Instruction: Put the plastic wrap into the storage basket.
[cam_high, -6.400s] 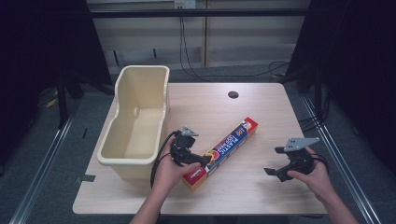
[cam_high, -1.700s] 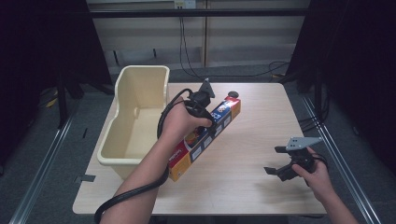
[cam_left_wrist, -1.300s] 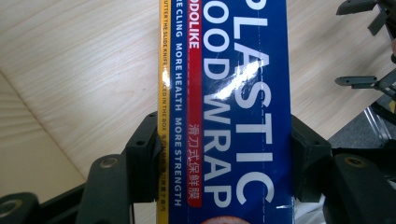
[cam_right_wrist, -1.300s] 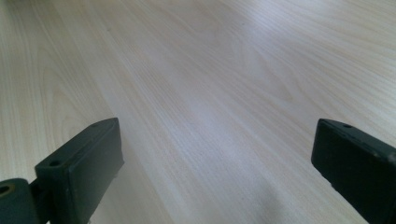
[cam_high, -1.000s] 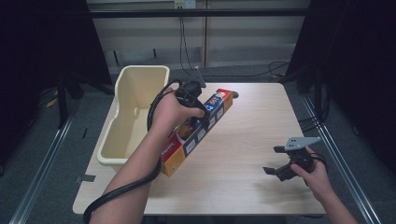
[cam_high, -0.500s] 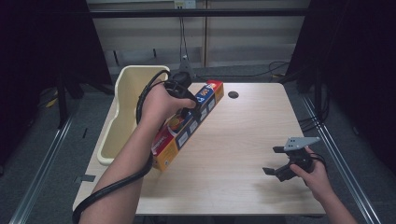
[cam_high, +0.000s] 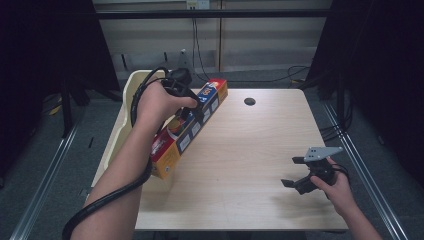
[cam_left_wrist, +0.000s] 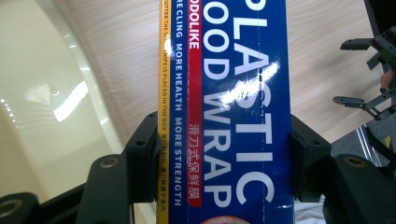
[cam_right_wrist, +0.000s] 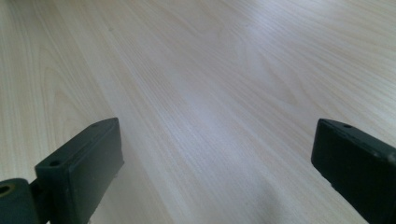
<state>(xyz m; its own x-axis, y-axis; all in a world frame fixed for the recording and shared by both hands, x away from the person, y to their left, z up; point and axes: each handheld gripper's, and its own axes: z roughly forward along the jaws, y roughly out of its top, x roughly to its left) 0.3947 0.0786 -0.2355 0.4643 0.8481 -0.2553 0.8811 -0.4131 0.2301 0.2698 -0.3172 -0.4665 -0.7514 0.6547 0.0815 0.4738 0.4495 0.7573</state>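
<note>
A long blue, red and yellow box of plastic wrap hangs in the air over the table's left side, tilted, its lower end near the table's left edge. My left gripper is shut on the box near its middle, one black jaw on each long side. A cream plastic bin stands just left of the box, and its glossy inside lies below the box's left edge. My right gripper rests low at the table's right front, open, with bare wood between its jaws.
The light wooden table has a dark round hole near its back edge. Metal rails run along the floor on both sides. A black cable trails from the left gripper along the forearm. Cables hang at the wall behind the table.
My left gripper has carried the plastic wrap box up from the table's middle and leftward toward the cream bin. The right gripper has stayed where it was, open.
</note>
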